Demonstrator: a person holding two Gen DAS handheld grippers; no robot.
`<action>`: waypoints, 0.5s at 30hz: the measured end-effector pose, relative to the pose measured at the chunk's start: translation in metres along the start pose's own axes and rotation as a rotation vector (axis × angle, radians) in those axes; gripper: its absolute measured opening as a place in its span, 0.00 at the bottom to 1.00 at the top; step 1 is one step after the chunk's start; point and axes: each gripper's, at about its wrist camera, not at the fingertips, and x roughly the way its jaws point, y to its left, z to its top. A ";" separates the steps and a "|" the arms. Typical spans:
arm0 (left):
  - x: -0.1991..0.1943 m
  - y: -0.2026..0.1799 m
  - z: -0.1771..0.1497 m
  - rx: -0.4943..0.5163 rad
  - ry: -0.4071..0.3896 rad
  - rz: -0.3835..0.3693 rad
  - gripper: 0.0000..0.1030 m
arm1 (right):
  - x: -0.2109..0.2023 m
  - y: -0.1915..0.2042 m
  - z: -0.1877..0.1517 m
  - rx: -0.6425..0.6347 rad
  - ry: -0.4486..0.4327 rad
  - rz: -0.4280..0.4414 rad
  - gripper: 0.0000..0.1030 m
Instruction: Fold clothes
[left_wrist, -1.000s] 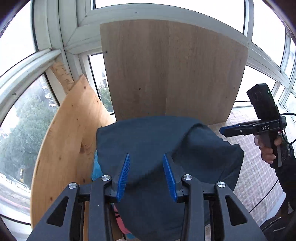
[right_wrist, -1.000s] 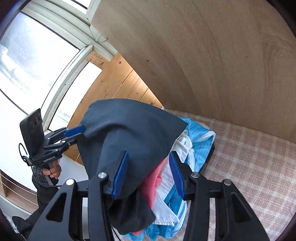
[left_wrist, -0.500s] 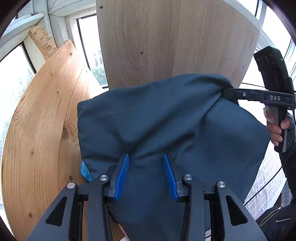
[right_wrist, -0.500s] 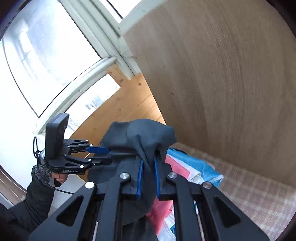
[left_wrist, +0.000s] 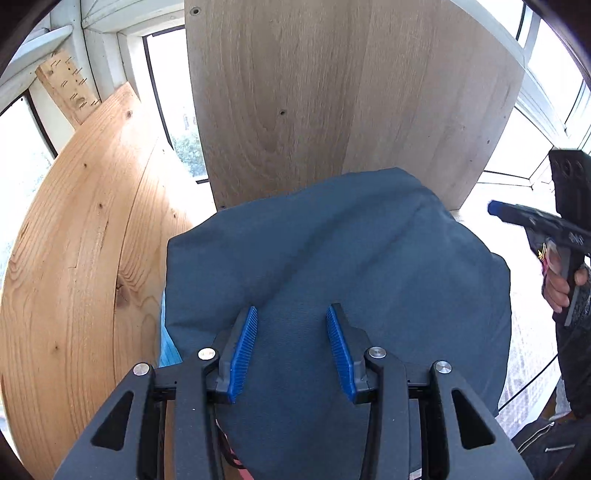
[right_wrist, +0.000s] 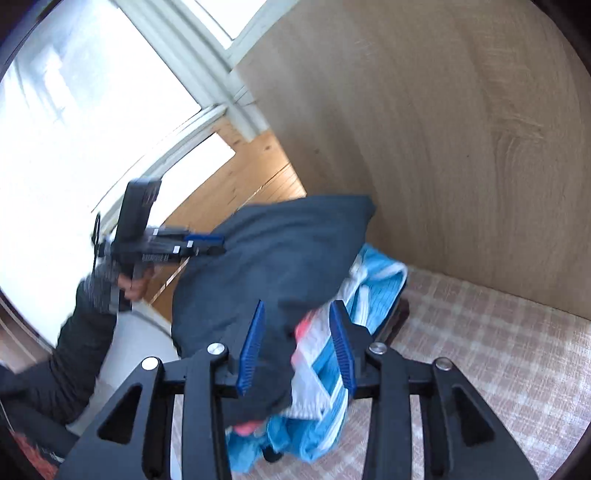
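From the left wrist, the left tongs (left_wrist: 291, 349) stand parted over a dark blue garment (left_wrist: 332, 280) that is draped like a cover across a heap; the cloth passes under and between the blue pads, but they do not press on it, so this pair is released. A strip of light blue cloth (left_wrist: 168, 343) peeps out at the heap's left edge. Behind the garment a pale wood panel (left_wrist: 332, 103) stands upright, with a pine board (left_wrist: 81, 266) leaning to its left against the window. The right tongs (left_wrist: 496, 208) show at the far right, well clear of the garment, with a hand (left_wrist: 557, 284) on the grip. From the right wrist, the right tongs (right_wrist: 297, 343) have just been opening and now stand parted, with the garment's (right_wrist: 266, 266) near edge and some of the pile below lying between the pads, not pinched. The garment sits on top of a pile of clothes (right_wrist: 373, 291), blue, white and pink, which rests on the checked counter (right_wrist: 498, 347) close to the panel. The left tongs (right_wrist: 218, 242) appear at the garment's far side, just at its edge. It looks as though the top garment has been let drop loosely onto the pile, and both pairs are placed to take a fresh hold of it for folding.
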 end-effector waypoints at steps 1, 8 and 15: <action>0.000 0.000 -0.001 -0.002 0.003 -0.001 0.38 | 0.003 0.011 -0.013 -0.067 0.032 -0.024 0.35; -0.005 -0.005 -0.002 0.011 0.039 0.030 0.39 | 0.025 0.051 -0.044 -0.315 0.090 -0.095 0.38; -0.001 -0.001 -0.001 0.006 0.065 0.041 0.41 | -0.004 0.092 -0.027 -0.266 0.116 0.069 0.11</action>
